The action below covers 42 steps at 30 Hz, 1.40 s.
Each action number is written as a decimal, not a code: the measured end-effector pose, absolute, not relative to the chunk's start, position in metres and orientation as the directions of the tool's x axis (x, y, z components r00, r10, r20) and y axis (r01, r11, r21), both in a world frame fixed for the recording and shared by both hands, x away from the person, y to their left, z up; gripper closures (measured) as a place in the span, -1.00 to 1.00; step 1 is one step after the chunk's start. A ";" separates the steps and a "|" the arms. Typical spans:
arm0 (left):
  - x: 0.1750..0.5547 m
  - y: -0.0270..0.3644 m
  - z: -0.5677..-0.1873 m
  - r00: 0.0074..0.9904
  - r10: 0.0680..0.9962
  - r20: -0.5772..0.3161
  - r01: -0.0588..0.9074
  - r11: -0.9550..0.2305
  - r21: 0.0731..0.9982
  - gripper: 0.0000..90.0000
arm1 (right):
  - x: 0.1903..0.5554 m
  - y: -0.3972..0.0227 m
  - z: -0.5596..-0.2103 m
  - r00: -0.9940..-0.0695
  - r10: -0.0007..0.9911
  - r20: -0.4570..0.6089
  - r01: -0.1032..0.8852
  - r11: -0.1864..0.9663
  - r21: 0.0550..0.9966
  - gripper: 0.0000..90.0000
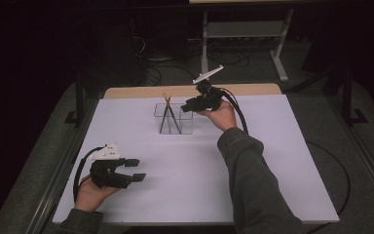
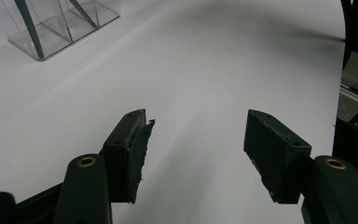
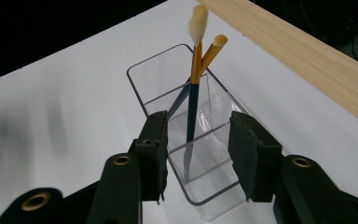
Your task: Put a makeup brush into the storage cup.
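Note:
A clear two-part plastic holder (image 1: 186,125) stands at the far middle of the white table. Two brushes (image 1: 168,114) lean crossed in its left part in the high view. My right gripper (image 1: 189,104) hovers just right of and above the holder, open. In the right gripper view its jaws (image 3: 198,140) frame the holder's near end (image 3: 200,198), with the dark-handled brush (image 3: 193,100) and the yellow-tipped one (image 3: 213,49) beyond them, untouched. My left gripper (image 1: 137,169) rests low at the front left, open, with only bare table between its fingers (image 2: 198,135).
A wooden strip (image 1: 141,91) runs along the table's far edge, also seen in the right gripper view (image 3: 307,51). The holder (image 2: 60,32) sits far ahead of the left gripper. Cables trail from both grippers. The table's right edge (image 2: 342,70) borders dark floor.

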<state>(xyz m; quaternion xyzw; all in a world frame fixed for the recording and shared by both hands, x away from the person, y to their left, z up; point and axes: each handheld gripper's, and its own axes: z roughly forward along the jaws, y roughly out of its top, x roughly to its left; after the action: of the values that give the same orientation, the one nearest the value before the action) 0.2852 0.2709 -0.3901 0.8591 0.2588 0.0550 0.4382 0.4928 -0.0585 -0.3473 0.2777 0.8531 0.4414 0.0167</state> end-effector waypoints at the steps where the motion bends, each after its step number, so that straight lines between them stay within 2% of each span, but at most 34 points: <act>1: 0.285 0.270 -0.390 0.860 0.493 -0.134 0.397 -0.480 0.782 -0.14 | 0.493 -0.059 -0.347 -0.847 0.487 0.216 0.458 0.457 0.762 0.23; 17: 0.284 0.268 -0.392 0.849 0.506 -0.152 0.419 -0.469 0.778 -0.16 | 0.482 -0.071 -0.347 -0.847 0.488 0.211 0.450 0.448 0.773 0.04; 42: 0.284 0.266 -0.392 0.851 0.505 -0.144 0.416 -0.481 0.772 -0.22 | 0.464 -0.089 -0.348 -0.843 0.494 0.213 0.453 0.439 0.776 -0.12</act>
<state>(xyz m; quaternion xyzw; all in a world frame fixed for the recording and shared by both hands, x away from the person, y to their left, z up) 0.2837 0.2660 -0.3922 0.8590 0.2681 0.0514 0.4331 0.4636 -0.0890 -0.3485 0.2792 0.8478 0.4503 0.0226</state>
